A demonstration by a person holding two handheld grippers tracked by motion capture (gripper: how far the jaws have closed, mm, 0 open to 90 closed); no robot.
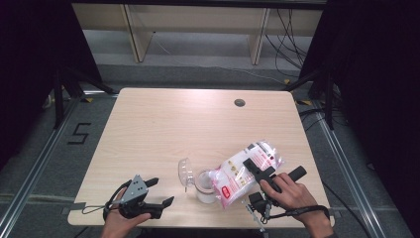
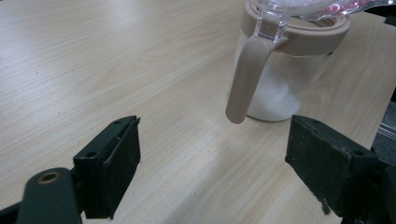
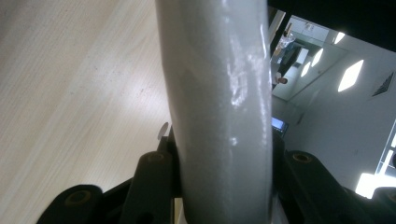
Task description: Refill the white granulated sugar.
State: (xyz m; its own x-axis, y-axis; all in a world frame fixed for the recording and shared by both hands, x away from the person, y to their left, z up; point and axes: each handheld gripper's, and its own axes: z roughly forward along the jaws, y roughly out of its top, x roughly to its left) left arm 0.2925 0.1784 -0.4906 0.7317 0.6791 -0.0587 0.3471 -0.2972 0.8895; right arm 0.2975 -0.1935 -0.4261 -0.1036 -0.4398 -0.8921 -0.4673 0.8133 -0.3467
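A clear jar (image 1: 205,188) with a beige collar stands near the table's front edge, part full of white powder; its clear flip lid (image 1: 185,172) hangs open to its left. In the left gripper view the jar (image 2: 289,79) and its beige handle (image 2: 245,79) are just ahead. A plastic bag (image 1: 237,173) of white grains lies tilted with its low end over the jar's mouth. My right gripper (image 1: 270,166) is shut on the bag (image 3: 219,93), which stands squeezed between the jaws. My left gripper (image 1: 162,191) rests open left of the jar, nothing between its jaws (image 2: 212,158).
The pale wooden table (image 1: 198,124) has a round cable hole (image 1: 239,102) at the back right. A wooden shelf frame (image 1: 198,29) and loose cables stand on the floor behind. Black stands flank both sides.
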